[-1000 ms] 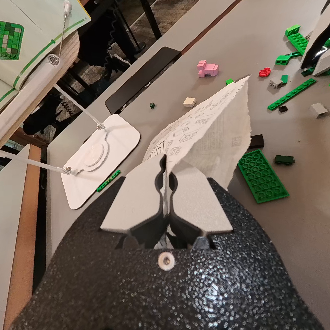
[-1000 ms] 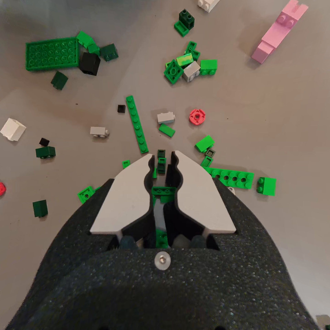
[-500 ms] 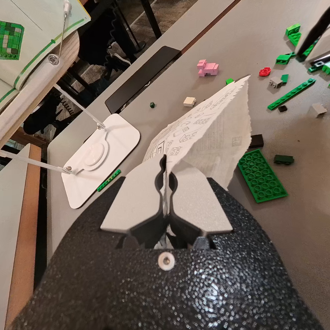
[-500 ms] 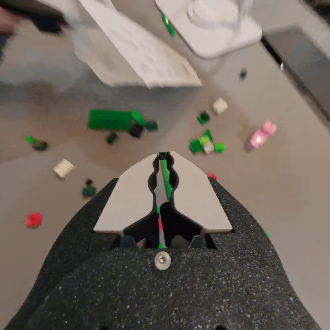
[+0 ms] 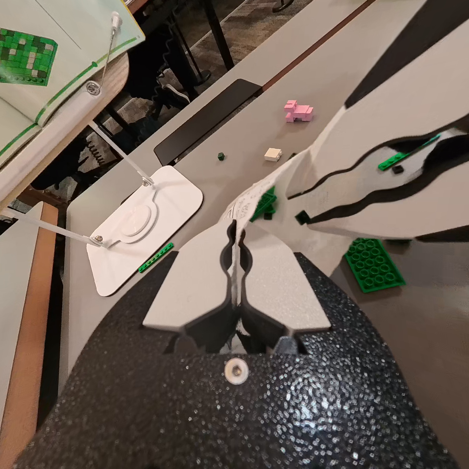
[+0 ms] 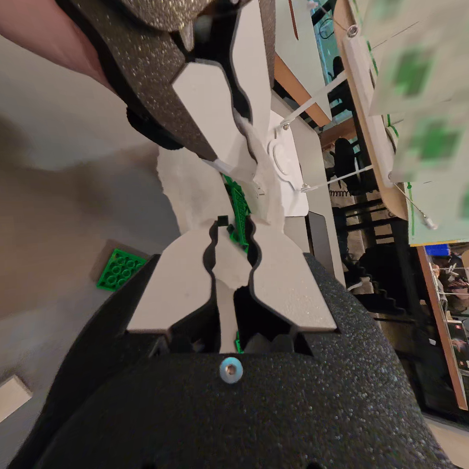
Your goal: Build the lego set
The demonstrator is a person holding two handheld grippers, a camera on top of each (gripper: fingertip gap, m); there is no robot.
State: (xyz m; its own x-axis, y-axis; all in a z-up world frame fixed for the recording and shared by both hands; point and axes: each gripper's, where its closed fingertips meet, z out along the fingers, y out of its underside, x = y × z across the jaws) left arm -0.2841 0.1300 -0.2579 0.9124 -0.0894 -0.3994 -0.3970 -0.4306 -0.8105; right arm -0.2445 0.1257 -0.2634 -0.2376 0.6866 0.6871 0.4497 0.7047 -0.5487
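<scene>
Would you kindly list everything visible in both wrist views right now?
Paper bag: one, white, printed, held open above the table with green pieces inside.
Green baseplate: one, on the grey table, right of the bag.
Pink pig figure: one, far side of the table.
Cream brick: one, near the pig.
Dark green small piece: one, left of the cream brick.
Thin green plate: one, beside the white stand base.
Instruction booklet: one, green-and-white, clipped on the stand.
Left gripper: shut on the bag's edge.
Right gripper: open, at the bag's mouth.
</scene>
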